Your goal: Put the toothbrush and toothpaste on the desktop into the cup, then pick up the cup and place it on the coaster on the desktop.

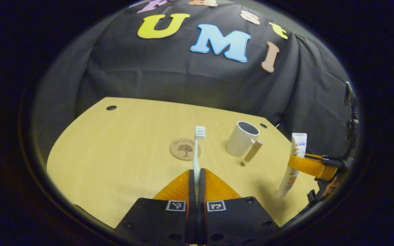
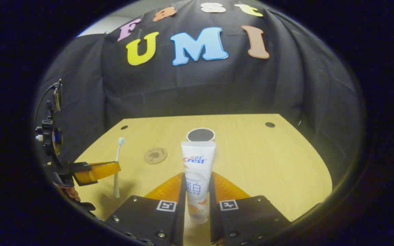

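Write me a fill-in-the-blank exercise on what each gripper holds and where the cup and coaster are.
1. The left gripper is shut on the ____.
2. The right gripper is shut on the ____.
3. The cup stands on the ____, apart from the coaster.
4. The cup holds ____ so far.

Missing words: toothbrush; toothpaste; table; nothing.

A light wooden tabletop (image 1: 121, 150) with small dark round holes near its far corners stands before the wrinkled black cloth wall (image 2: 197, 89); the light is dim.
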